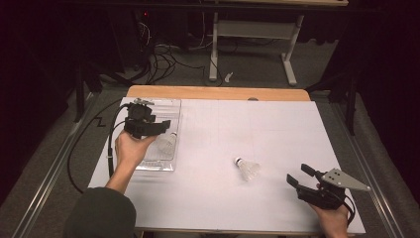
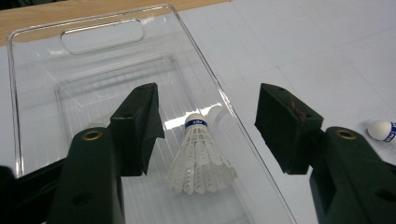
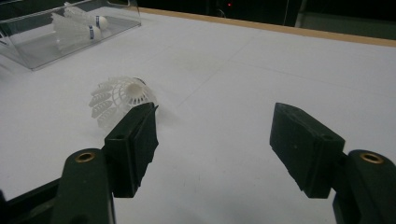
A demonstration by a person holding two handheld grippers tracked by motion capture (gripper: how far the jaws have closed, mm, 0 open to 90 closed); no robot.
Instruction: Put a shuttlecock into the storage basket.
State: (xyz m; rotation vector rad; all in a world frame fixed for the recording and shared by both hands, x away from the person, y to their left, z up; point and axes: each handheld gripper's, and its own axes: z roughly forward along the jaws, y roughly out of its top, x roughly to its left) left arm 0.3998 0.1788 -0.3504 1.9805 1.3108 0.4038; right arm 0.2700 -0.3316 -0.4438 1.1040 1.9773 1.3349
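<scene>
Shuttlecocks are the work in hand: one [image 2: 200,156] lies inside the clear tray [image 2: 37,65] at the left of the bench [image 1: 257,129], just under the left tool [image 2: 208,133], which hangs released with its jaws wide apart and nothing between them; another shuttlecock [image 1: 247,168] lies on its side on the bare bench, well apart from the tray and near the right tool [image 1: 300,176], which is likewise released and empty; in the right gripper view that loose shuttlecock [image 3: 119,99] sits just beyond the left jaw, its skirt turned toward the camera.

Such a thing is likely very light, so it will roll or skid at a nudge; the feathery skirt looks thin and springy and would probably crush or bend under a hard squeeze; the round cork end with its blue band seems the firmer place to take hold, or else a gentle pinch low on the skirt near the cork.

Tray walls are hard to read, being clear and full of glare; the right gripper view hints at two shuttlecocks [image 3: 77,28] in the tray, though one may be a reflection, and I cannot tell which; the loose shuttlecock's cork is partly hidden behind its own skirt there.
</scene>
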